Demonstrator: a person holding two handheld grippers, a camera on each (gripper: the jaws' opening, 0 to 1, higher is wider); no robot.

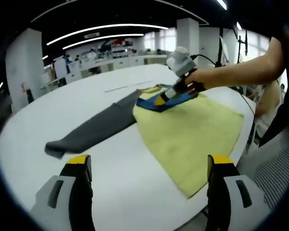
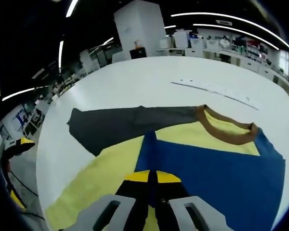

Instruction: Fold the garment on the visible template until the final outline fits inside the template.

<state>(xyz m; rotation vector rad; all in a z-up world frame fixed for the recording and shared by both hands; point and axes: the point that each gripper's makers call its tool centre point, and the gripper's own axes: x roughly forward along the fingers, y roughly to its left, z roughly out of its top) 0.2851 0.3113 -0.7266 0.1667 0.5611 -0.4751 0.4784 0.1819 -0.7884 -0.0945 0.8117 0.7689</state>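
1. Sweater (image 1: 192,132), soft yellow knit with a grey sleeve (image 1: 94,132), lies flat at frame centre on the white table (image 1: 125,192).
2. Right gripper (image 2: 151,185) pinches its blue sleeve (image 2: 216,178); left gripper (image 1: 149,166) gapes wide, holding nothing.

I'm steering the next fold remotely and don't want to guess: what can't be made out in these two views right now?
- Template outline: a faint line on the table in the right gripper view, too thin to trace; the garment covers the rest.
- The garment's near hem: left gripper view, behind the left claw.
- How much blue sleeve the right claw pinches: hidden by its closed jaws.
- The grey sleeve tip: blurred, left gripper view.
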